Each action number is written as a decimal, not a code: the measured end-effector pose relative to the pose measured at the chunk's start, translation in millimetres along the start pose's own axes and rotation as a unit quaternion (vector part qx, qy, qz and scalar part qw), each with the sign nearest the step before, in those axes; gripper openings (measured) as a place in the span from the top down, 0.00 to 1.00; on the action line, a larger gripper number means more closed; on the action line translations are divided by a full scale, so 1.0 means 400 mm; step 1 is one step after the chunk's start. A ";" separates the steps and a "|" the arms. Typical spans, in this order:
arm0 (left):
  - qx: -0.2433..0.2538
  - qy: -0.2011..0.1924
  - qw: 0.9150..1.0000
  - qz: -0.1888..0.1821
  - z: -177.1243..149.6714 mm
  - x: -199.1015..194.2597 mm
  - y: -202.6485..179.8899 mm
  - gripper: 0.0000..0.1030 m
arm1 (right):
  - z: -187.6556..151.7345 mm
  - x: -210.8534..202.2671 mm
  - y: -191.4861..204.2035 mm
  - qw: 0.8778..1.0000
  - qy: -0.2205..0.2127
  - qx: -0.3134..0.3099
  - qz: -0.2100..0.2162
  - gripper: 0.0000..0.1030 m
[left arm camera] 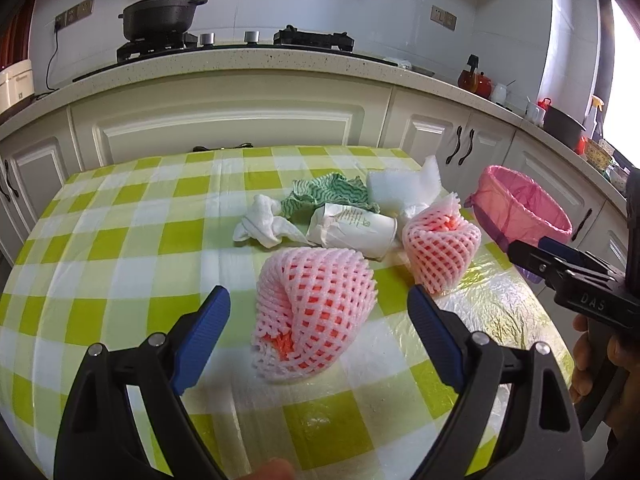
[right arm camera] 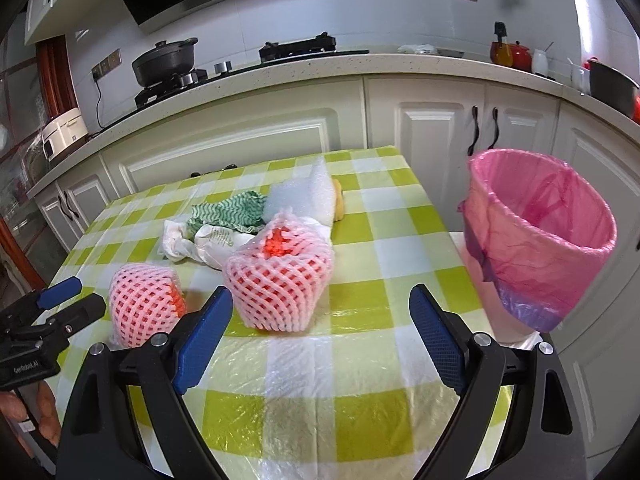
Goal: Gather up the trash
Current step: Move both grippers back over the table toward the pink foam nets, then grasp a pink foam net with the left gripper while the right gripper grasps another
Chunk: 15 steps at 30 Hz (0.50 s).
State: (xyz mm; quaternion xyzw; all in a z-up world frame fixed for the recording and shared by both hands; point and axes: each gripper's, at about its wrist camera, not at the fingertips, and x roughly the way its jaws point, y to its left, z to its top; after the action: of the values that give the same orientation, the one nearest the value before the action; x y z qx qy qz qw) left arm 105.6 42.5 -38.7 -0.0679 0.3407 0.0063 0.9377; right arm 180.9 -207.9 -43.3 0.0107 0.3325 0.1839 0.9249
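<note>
We judge the task to be at its start: every piece of trash we can see lies on the bench (left arm camera: 120,216), and the pink-lined bin (right arm camera: 540,240), standing just off the bench's right edge, shows nothing inside as far as its visible interior goes. Still to collect are two pink foam fruit nets, a crumpled white tissue (left arm camera: 264,220), a green wavy-patterned cloth (left arm camera: 328,194), a squashed paper cup (left arm camera: 352,226), a white foam sheet (left arm camera: 404,186) and, in the right wrist view, something yellow (right arm camera: 339,200) behind that sheet which we cannot identify. The near net (left arm camera: 312,316) lies at the left of the pile, closest to us; the second net (right arm camera: 280,280) lies to its right, touching the paper cup. Our left gripper (left arm camera: 319,320) points down at a slant toward the near net, with its jaws wide apart; the net sits in line between them but beyond the tips, and neither pad touches it. Our right gripper (right arm camera: 321,320) holds a similar downward slant, jaws fully apart and empty, aimed at bare bench just right of the second net, with the bin further right. A hand (left arm camera: 592,356) is visible under the right gripper's handle.
</note>
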 end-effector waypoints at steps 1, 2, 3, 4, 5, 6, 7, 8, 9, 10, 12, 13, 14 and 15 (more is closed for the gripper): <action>-0.001 0.003 1.000 -0.001 -0.001 0.007 0.000 0.17 | 0.003 0.010 0.004 1.000 0.003 -0.002 0.001 0.18; -0.001 0.007 1.000 -0.003 -0.003 0.018 0.000 0.16 | 0.007 0.022 0.009 1.000 0.005 -0.003 0.003 0.18; -0.001 0.010 1.000 -0.003 -0.005 0.025 -0.001 0.17 | 0.010 0.029 0.011 1.000 0.007 -0.004 0.004 0.18; -0.001 0.013 1.000 -0.003 -0.007 0.031 -0.003 0.17 | 0.013 0.036 0.013 1.000 0.008 -0.005 0.004 0.18; -0.002 0.016 1.000 -0.004 -0.008 0.039 -0.003 0.17 | 0.017 0.047 0.016 1.000 0.011 -0.005 0.006 0.18; -0.003 0.019 1.000 -0.003 -0.010 0.045 -0.003 0.18 | 0.019 0.054 0.018 1.000 0.012 -0.005 0.007 0.18; -0.003 0.022 1.000 -0.003 -0.010 0.053 -0.002 0.20 | 0.022 0.062 0.021 1.000 0.014 -0.006 0.008 0.18; -0.003 0.026 1.000 -0.002 -0.010 0.062 -0.002 0.22 | 0.024 0.072 0.025 1.000 0.017 -0.008 0.010 0.18; -0.002 0.028 1.000 -0.002 -0.010 0.068 -0.002 0.24 | 0.027 0.081 0.029 1.000 0.021 -0.009 0.011 0.18; -0.002 0.030 1.000 -0.002 -0.010 0.074 -0.001 0.25 | 0.028 0.091 0.034 1.000 0.024 -0.011 0.013 0.18; -0.002 0.032 0.999 -0.002 -0.008 0.084 -0.003 0.25 | 0.032 0.105 0.039 0.999 0.027 -0.014 0.016 0.18; -0.002 0.033 0.999 -0.002 -0.007 0.087 -0.002 0.25 | 0.033 0.114 0.043 0.999 0.029 -0.016 0.017 0.18; -0.002 0.034 0.999 -0.002 -0.006 0.091 -0.001 0.25 | 0.033 0.122 0.046 0.999 0.032 -0.017 0.019 0.18; -0.003 0.036 0.999 -0.001 -0.006 0.096 0.000 0.26 | 0.033 0.130 0.049 0.999 0.035 -0.018 0.020 0.18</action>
State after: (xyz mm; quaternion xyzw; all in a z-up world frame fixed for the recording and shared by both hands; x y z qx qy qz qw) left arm 133.7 40.8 -65.1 -0.0710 0.3744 0.0034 0.9245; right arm 219.4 -170.1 -62.0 -0.0058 0.3612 0.2083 0.9089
